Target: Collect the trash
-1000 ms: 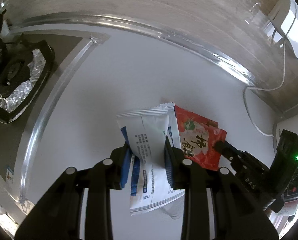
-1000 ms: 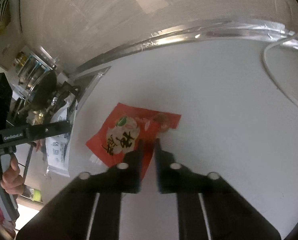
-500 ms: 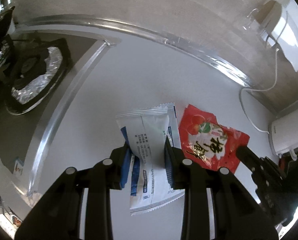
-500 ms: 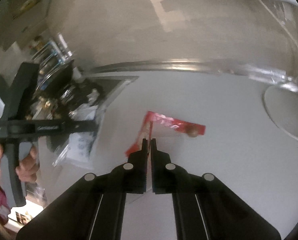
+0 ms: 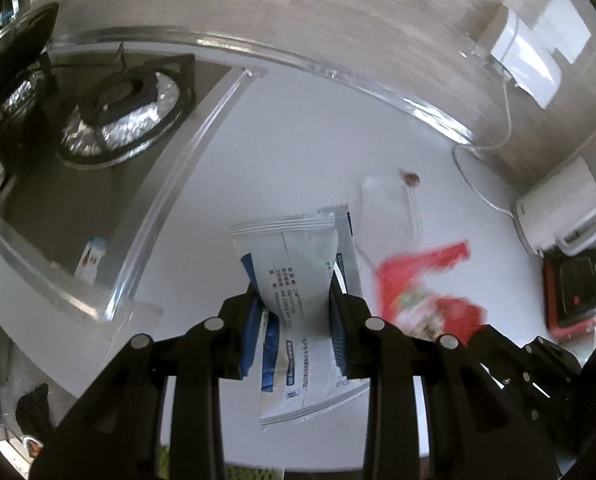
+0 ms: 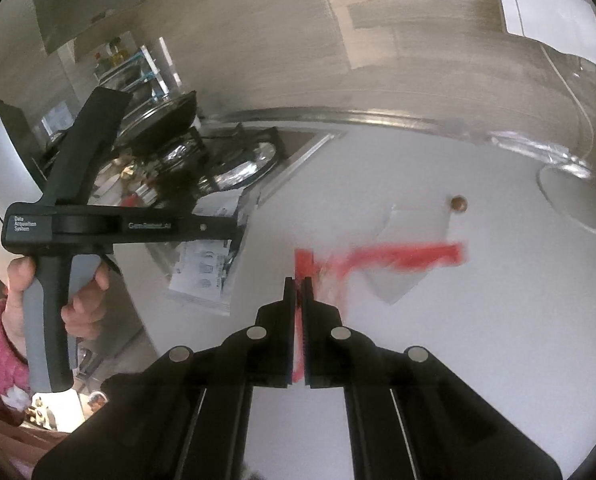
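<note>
Two wrappers in hand, scraps left beyond

My left gripper [image 5: 291,300] clamps the white wrapper [image 5: 298,276]; my right gripper [image 6: 296,292] pinches the red wrapper [image 6: 378,258] tight; a clear film [image 6: 414,232] and brown bit [image 6: 458,203] lie ahead, uncollected.

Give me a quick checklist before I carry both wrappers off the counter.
1. Left tool clamped on the white wrapper: ok.
2. Right tool clamped on the red wrapper: ok.
3. Both wrappers lifted off the counter: ok.
4. Counter fully cleared: not ok, a clear plastic piece and a small brown bit remain.
5. Bin within reach: cannot tell, none in view.
</note>
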`<state>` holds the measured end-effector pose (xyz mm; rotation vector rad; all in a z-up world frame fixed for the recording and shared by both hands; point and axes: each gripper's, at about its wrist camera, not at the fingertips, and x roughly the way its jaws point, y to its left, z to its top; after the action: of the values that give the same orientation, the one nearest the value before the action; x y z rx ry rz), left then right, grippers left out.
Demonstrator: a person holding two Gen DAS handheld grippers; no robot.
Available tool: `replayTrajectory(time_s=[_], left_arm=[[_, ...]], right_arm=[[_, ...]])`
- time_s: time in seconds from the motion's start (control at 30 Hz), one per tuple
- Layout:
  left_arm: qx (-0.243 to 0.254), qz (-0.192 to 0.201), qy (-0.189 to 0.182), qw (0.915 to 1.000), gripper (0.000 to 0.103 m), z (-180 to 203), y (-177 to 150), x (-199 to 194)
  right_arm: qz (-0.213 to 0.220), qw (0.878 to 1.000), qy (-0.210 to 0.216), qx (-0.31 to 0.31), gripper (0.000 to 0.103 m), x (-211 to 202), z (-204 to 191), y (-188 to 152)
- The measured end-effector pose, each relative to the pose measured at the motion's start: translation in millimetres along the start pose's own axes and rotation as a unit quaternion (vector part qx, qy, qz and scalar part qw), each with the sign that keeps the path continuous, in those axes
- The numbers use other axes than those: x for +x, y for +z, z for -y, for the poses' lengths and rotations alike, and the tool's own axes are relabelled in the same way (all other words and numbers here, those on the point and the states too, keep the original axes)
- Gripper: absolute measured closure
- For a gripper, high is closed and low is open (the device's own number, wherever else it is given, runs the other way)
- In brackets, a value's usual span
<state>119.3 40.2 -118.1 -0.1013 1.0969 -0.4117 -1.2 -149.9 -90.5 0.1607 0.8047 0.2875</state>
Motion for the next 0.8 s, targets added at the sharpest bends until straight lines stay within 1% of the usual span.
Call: replayTrajectory(time_s=[0.17,0.23,0.33,0.47,0.6,0.7,0.73,0.77,0.8], left_arm=[[0.025,0.001,-0.023,0.9994,0.074,-19.1,-38.0,-27.1],[0.034,0.001,-0.027,0.9991,0.074,-29.1,-51.2,-36.6],[0.048,-0.003,-0.035,0.9982,0.074,-51.4,-77.7,-54.4],[0.063,-0.005,-0.033,0.9974,0.074,-77.2,-109.0,-71.8],[0.061,-0.013,-0.035,0.9975,0.074,-99.2,-132.0,-76.7],[0.052,-0.021,-0.037,0.9977,0.074,-108.0,-141.1,-74.8],[0.054,-0.022,-0.036,0.9976,0.074,-109.3,-144.0,-74.5],[0.056,-0.023,-0.036,0.9975,0.074,-110.0,-147.1,-74.4],[0.057,-0.024,-0.036,0.9974,0.074,-109.7,-150.0,-74.5]], right_arm=[[-0.007,1.0,0.001,0.003,0.099,-14.6,-48.2,-24.4],[-0.009,1.0,0.002,0.004,0.099,-20.6,-63.8,-33.6],[-0.015,1.0,0.005,0.003,0.099,-28.4,-94.3,-51.4],[-0.023,1.0,0.014,0.003,0.099,-36.2,-135.0,-78.6],[-0.031,0.999,0.006,0.012,0.099,-31.3,-150.7,-96.0],[-0.021,1.0,-0.017,0.014,0.099,-32.1,-149.0,-97.6],[-0.022,0.999,-0.023,0.013,0.089,-33.1,-146.9,-98.5],[-0.024,0.999,-0.046,0.003,0.074,-31.9,-142.2,-95.4],[-0.022,0.998,-0.065,-0.005,0.027,-32.2,-137.4,-96.0]])
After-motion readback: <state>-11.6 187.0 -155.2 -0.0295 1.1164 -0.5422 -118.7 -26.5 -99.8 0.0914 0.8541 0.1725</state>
